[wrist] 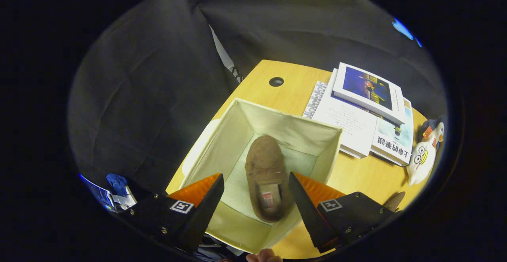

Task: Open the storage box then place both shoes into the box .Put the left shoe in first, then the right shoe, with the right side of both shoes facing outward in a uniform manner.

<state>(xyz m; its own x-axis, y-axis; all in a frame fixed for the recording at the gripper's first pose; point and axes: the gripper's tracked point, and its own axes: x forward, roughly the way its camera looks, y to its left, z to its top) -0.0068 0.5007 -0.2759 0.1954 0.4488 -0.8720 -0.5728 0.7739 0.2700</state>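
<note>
Fingers of the gripper point(256, 187) hang spread wide and empty over the open storage box point(222, 143), where one brown shoe point(266, 175) lies toe toward twelve o'clock, so fetching the other shoe seems next.

fuzzy shoe point(264, 167); cloth box point(295, 133)

A book point(394, 143) on the desk carries a printed Chinese title that begins 上帝的; the remaining characters are unclear. Each finger of the gripper point(255, 176) bears a square coded marker point(181, 206), and the fingers stand apart over the storage box point(222, 143). A sewn label point(268, 200) inside the shoe point(263, 155) shows red print too small to read.
</note>
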